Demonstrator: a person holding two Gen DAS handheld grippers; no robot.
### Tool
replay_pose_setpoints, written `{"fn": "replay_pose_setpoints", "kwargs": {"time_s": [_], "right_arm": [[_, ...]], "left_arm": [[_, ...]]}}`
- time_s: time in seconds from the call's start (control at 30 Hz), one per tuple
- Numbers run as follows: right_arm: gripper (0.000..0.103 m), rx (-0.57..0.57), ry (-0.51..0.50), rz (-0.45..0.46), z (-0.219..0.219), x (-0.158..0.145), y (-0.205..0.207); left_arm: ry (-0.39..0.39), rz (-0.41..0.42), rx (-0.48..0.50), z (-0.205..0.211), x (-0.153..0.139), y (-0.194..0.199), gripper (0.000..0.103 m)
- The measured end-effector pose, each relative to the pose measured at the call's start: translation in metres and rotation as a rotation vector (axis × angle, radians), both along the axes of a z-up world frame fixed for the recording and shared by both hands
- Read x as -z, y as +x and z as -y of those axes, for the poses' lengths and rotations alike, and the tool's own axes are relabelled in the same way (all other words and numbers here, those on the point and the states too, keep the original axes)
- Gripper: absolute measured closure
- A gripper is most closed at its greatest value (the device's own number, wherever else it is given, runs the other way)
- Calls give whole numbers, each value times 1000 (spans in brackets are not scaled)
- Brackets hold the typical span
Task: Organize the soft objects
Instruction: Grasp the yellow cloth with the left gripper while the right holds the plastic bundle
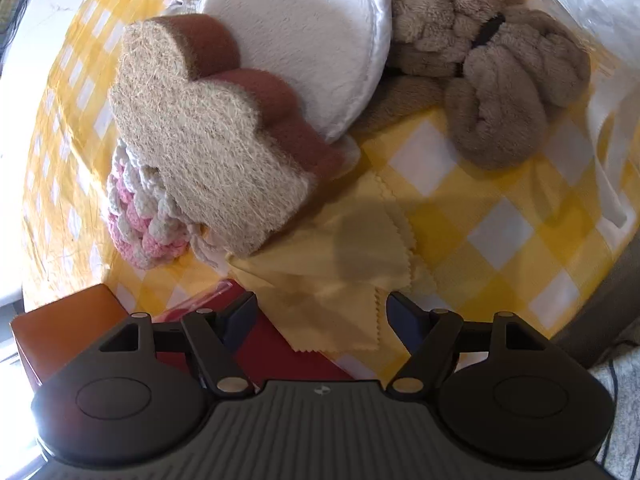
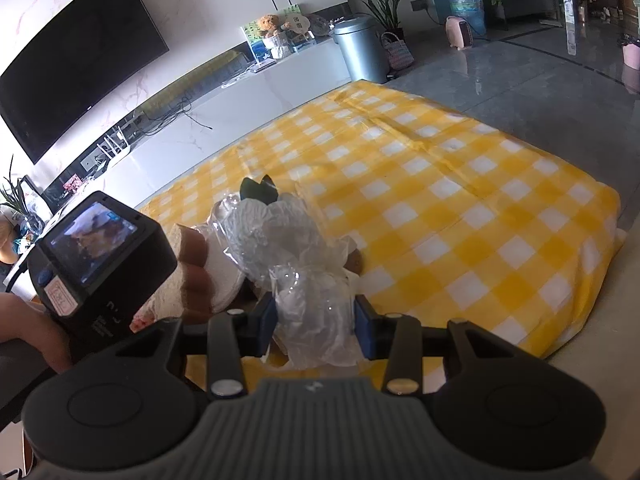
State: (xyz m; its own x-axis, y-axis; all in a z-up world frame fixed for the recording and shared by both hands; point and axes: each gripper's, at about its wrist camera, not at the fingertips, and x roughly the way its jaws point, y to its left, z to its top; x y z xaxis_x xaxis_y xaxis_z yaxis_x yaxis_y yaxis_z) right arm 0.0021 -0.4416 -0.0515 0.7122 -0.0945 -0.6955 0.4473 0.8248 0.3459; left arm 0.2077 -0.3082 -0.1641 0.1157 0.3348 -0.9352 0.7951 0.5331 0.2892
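While the right tongs [image 2: 316,322] are clamped on a crinkled clear plastic bag [image 2: 288,248] above the yellow checked bench [image 2: 460,200], it could be dropped through slipping film; the left tongs [image 1: 322,312] are held open over a yellow cloth [image 1: 344,264].

counter: you've got a yellow-white checked cloth [image 2: 460,208] covering it | on cloth: pale yellow wipes [image 1: 344,256], pink-white crochet piece [image 1: 136,216], beige plush bundle [image 1: 492,92], white round cushion [image 1: 304,40] | loofah sponge [image 1: 200,136] leans on crochet and cushion
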Motion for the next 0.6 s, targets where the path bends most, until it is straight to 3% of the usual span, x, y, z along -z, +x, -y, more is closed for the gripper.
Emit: {"fn": "replay_pose_setpoints", "kwargs": {"time_s": [0.1,0.3,0.47,0.6], "right_arm": [[62,1,-1,-7,1,1,-1],[62,4,4,-19,2,3,1],[61,5,5,-22,1,3,2],[61,6,4,-26,1,4,2]], "left_arm": [[-27,42,63,5,-3,1,14],[0,81,136,14,3,3,0],[-26,86,67,0,9,22,0],[-84,11,-49,-15,11,45,0]]}}
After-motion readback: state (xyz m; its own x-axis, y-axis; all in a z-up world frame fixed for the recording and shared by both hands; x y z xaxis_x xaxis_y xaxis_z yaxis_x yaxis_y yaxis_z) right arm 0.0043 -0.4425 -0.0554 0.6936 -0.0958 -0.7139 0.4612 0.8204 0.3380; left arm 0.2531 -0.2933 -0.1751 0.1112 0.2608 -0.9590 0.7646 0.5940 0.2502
